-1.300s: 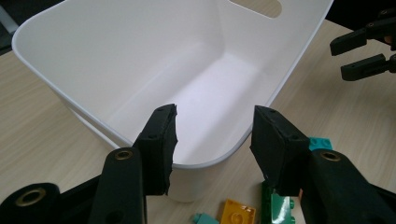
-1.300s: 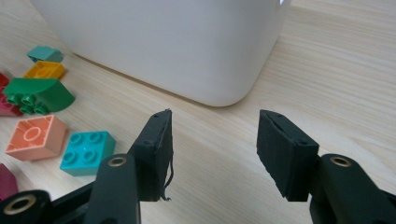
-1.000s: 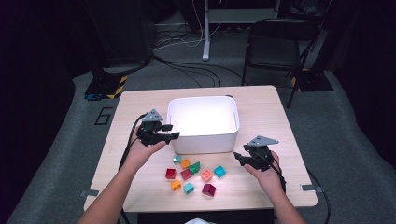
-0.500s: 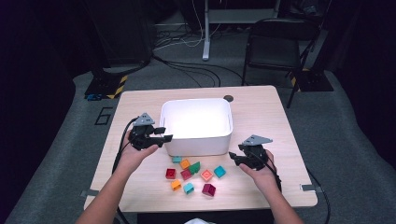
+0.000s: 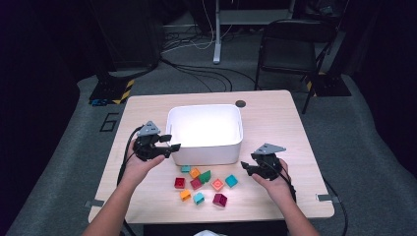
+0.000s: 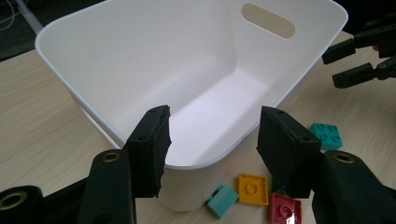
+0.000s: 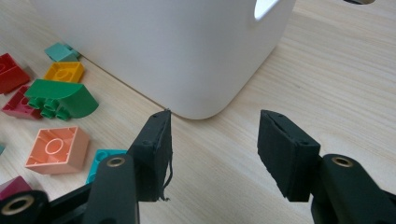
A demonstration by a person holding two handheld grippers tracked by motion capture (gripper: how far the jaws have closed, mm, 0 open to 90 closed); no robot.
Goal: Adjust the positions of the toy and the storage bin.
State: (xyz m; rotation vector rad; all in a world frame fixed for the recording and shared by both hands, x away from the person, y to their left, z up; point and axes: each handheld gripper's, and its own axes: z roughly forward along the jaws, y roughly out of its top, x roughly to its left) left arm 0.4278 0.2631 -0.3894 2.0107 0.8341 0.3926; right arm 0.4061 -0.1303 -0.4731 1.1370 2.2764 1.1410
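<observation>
Nothing was sorted yet, as I judged it: the bin (image 5: 205,132) stood empty, smooth white plastic with rounded corners and a slot handle, while every block (image 5: 201,183) lay on the pale wood-grain table (image 5: 275,118) just in front of it (glossy studded squares, one green piece curved). My left gripper (image 6: 212,140), jaws just opened wide at the bin's near rim, held nothing; my right gripper (image 7: 212,149) gaped empty beside the bin's corner.

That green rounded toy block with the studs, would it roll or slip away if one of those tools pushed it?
The green rounded plastic block would probably rock rather than slide flat, since one face is curved. It looks hard, glossy and light, so it may skid easily on the smooth wooden table.
</observation>
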